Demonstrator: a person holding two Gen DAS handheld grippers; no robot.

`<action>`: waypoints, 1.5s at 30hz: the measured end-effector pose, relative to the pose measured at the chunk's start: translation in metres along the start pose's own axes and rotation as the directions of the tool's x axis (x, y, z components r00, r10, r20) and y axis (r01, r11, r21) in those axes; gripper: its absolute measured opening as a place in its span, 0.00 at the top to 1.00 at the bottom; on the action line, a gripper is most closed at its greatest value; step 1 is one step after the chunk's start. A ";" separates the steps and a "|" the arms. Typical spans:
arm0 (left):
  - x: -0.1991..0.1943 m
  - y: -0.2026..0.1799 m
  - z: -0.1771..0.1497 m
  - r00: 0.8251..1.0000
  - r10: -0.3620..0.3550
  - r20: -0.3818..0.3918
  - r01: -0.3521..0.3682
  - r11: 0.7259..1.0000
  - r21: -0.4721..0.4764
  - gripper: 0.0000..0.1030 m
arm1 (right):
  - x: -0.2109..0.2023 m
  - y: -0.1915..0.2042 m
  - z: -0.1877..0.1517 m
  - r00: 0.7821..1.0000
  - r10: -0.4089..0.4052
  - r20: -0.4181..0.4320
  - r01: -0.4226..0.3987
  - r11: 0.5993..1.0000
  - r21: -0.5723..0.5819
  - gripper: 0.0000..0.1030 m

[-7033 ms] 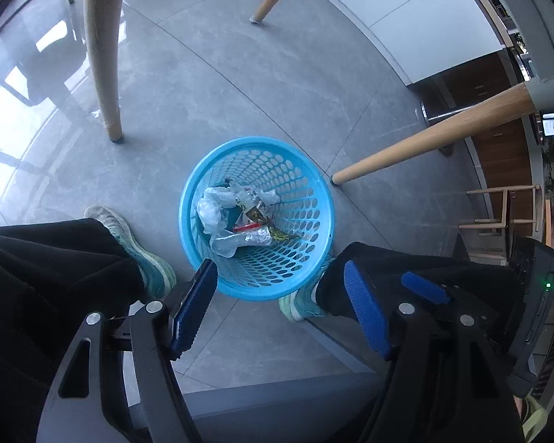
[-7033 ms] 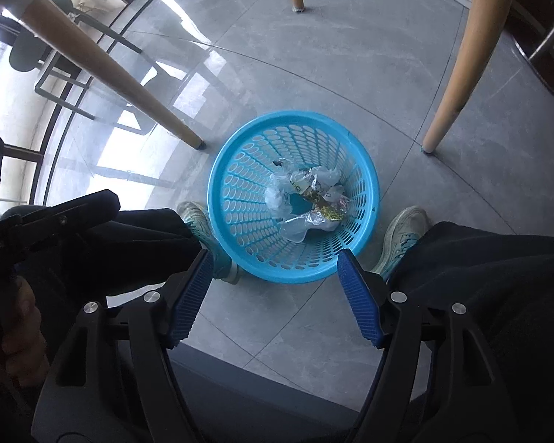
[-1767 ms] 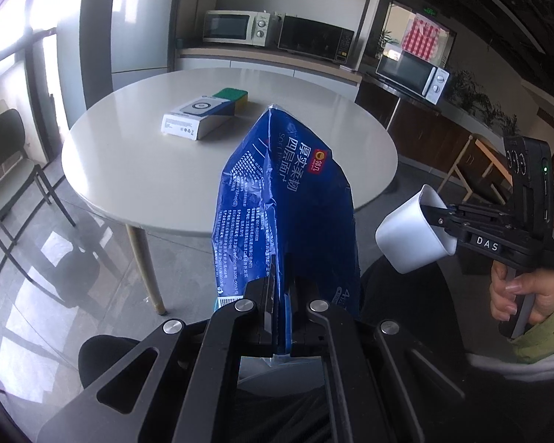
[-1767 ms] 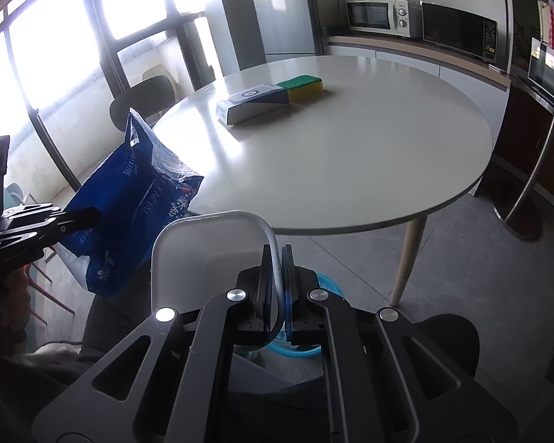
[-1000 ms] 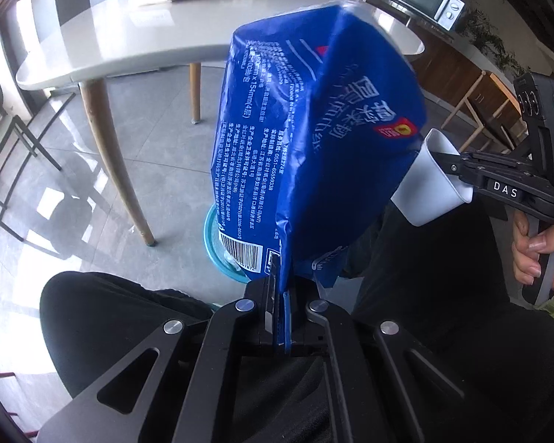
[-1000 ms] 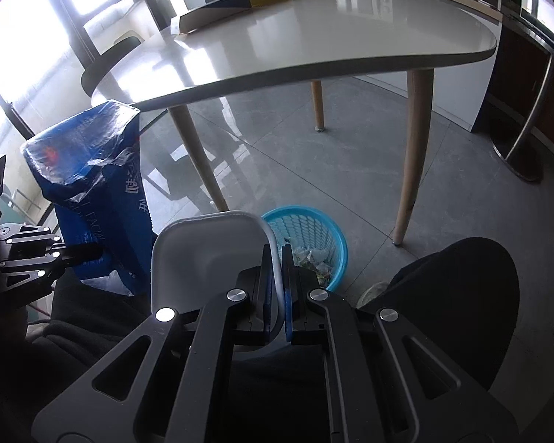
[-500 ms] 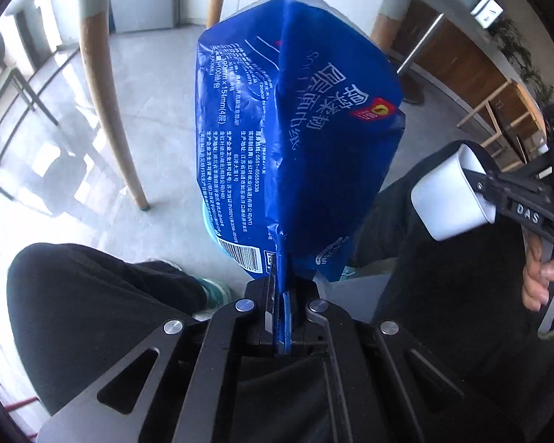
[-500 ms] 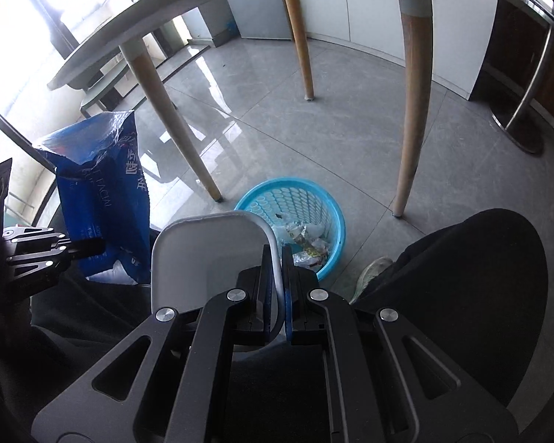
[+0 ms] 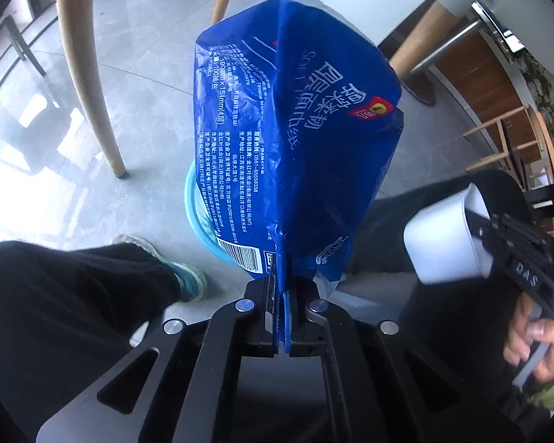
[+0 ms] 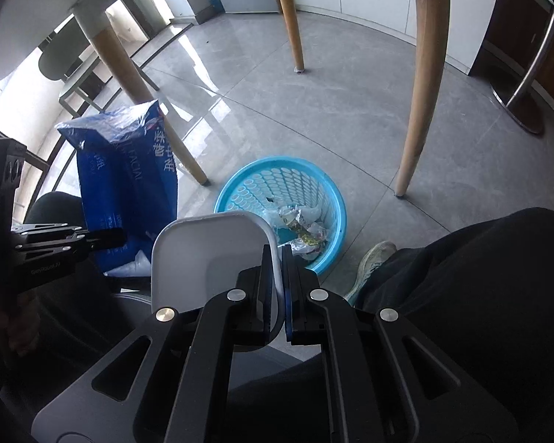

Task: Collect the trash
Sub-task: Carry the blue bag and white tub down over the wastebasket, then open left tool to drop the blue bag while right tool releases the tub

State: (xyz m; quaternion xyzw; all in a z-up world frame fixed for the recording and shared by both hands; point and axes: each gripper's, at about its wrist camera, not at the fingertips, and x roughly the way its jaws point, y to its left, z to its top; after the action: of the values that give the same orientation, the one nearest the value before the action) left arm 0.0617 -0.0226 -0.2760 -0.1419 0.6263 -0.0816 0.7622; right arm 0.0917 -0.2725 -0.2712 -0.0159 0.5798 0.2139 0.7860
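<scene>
Blue tissue bag (image 9: 291, 140), light and crinkly, held by bottom seam in clamped left gripper (image 9: 283, 295) above blue basket (image 10: 295, 181); white cup (image 10: 210, 258), thin-walled and crushable, pinched at rim by right gripper (image 10: 280, 288).

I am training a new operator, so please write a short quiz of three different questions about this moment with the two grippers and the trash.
1. True or false: the left gripper is shut on the blue tissue bag.
2. Multiple choice: the right gripper pinches A) a sponge, B) the white cup by its rim, C) nothing.
3. Fill in: the blue basket on the floor already holds crumpled ____.

Key: 1 true. 2 B. 3 wrappers.
</scene>
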 end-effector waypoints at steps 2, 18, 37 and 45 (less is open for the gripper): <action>0.012 0.003 0.005 1.000 0.019 -0.008 -0.019 1.000 -0.017 1.00 | 0.011 0.001 0.005 1.000 -0.009 -0.015 0.009 1.000 0.002 0.96; 0.084 0.025 0.037 0.988 0.021 -0.155 -0.040 0.992 -0.122 1.00 | 0.105 -0.008 0.037 0.985 -0.032 -0.167 0.045 0.996 0.076 0.96; 0.165 0.020 0.055 0.922 0.165 -0.349 -0.165 0.986 0.031 1.00 | 0.212 -0.035 0.048 0.952 -0.064 -0.299 0.114 0.982 0.153 0.96; 0.171 0.023 0.067 0.937 0.150 -0.315 -0.147 0.989 0.033 0.76 | 0.233 -0.051 0.046 0.936 -0.046 -0.350 0.130 0.967 0.219 0.77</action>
State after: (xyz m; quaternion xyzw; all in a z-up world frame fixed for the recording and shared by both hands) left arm 0.1607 -0.0448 -0.4314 -0.0760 0.7488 -0.0485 0.6567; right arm 0.2065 -0.2323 -0.4813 0.0155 0.7276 0.1010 0.6784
